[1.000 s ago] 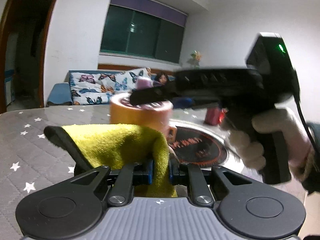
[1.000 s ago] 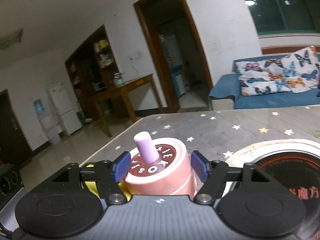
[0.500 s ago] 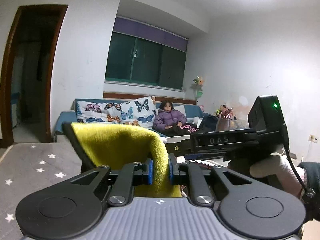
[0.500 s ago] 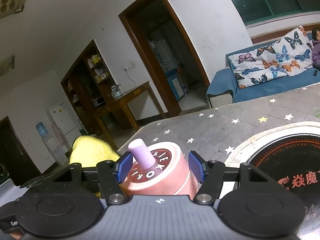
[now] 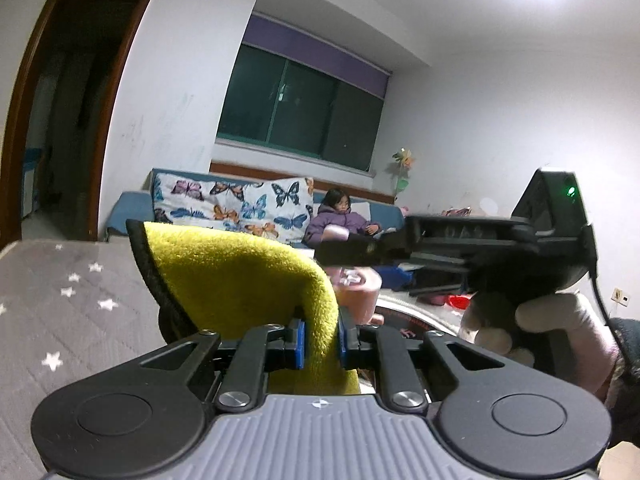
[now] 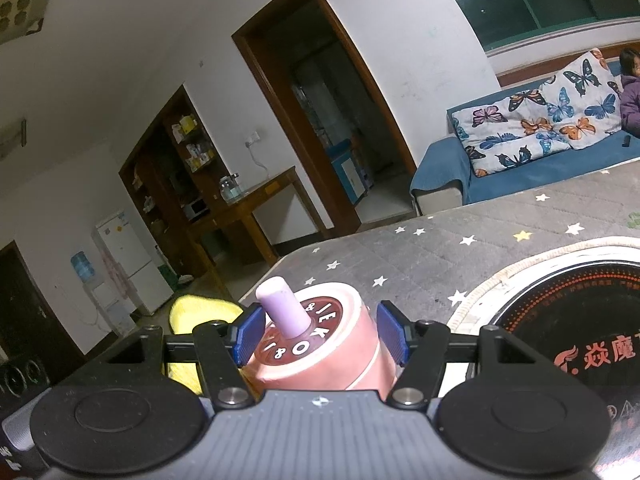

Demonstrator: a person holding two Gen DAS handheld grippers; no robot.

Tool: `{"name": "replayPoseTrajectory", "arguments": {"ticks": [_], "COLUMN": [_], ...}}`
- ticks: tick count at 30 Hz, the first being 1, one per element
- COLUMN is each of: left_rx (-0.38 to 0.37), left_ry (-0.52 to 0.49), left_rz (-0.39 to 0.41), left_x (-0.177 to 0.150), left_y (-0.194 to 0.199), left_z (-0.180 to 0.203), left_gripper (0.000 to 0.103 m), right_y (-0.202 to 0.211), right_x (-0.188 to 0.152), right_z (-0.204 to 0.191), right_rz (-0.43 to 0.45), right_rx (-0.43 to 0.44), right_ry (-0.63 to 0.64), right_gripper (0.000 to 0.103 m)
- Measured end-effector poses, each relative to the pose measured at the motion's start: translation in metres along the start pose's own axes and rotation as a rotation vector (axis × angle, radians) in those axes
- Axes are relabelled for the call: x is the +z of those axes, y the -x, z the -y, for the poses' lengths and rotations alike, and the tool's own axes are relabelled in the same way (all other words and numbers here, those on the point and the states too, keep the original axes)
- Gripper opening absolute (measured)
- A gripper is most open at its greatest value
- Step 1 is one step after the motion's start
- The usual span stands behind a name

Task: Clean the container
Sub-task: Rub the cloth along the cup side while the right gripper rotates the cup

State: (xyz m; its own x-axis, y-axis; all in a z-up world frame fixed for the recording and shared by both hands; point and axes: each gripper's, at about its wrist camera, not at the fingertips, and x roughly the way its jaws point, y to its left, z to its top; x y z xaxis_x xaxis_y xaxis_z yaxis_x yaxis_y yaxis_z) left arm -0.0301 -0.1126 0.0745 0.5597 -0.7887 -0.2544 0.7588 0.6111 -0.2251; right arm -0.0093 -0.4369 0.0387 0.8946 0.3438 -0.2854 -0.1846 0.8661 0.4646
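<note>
A pink round container (image 6: pixel 320 360) with a dark red lettered lid and a lilac knob (image 6: pixel 282 308) sits between the blue pads of my right gripper (image 6: pixel 320 332), which is shut on its sides. It leans a little in the right wrist view. The left wrist view shows the same container (image 5: pixel 358 296) under the right gripper's black fingers (image 5: pixel 348 250), held by a gloved hand (image 5: pixel 560 320). My left gripper (image 5: pixel 320 340) is shut on a folded yellow cloth (image 5: pixel 240 280) that stands up just left of the container. The cloth (image 6: pixel 196 312) also shows beside the right gripper.
A grey table cover with white stars (image 6: pixel 440 248) lies under everything. A black induction cooker with a white rim (image 6: pixel 480 292) is set to the right of the container. A person sits on the blue sofa (image 5: pixel 340 220) beyond the table.
The right gripper's pads closed in on the container and the gripper rolled. The left gripper with the cloth moved up beside the container, so the cloth now shows in the right wrist view.
</note>
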Motion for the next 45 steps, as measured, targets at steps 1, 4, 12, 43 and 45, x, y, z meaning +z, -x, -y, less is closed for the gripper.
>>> {"name": "replayPoseTrajectory", "arguments": {"ticks": [1, 4, 12, 43, 45], "left_rx": [0.003, 0.016, 0.073, 0.062, 0.079], "left_ry": [0.006, 0.008, -0.036, 0.022, 0.017], "left_rz": [-0.006, -0.037, -0.163, 0.028, -0.015], "left_x": [-0.002, -0.008, -0.026, 0.007, -0.003], "left_y": [0.000, -0.003, -0.022, 0.012, 0.009], "left_z": [0.000, -0.001, 0.004, 0.002, 0.002], "left_gripper": [0.017, 0.017, 0.017, 0.019, 0.019], "right_y": [0.000, 0.000, -0.001, -0.002, -0.002], "right_x": [0.000, -0.001, -0.002, -0.003, -0.003], "right_z": [0.000, 0.000, -0.003, 0.002, 0.002], "right_rz": [0.000, -0.003, -0.008, 0.002, 0.003], "right_rx": [-0.001, -0.005, -0.010, 0.004, 0.003], "right_ry": [-0.003, 0.000, 0.015, 0.007, 0.007], "right_gripper": [0.063, 0.063, 0.063, 0.063, 0.063]}}
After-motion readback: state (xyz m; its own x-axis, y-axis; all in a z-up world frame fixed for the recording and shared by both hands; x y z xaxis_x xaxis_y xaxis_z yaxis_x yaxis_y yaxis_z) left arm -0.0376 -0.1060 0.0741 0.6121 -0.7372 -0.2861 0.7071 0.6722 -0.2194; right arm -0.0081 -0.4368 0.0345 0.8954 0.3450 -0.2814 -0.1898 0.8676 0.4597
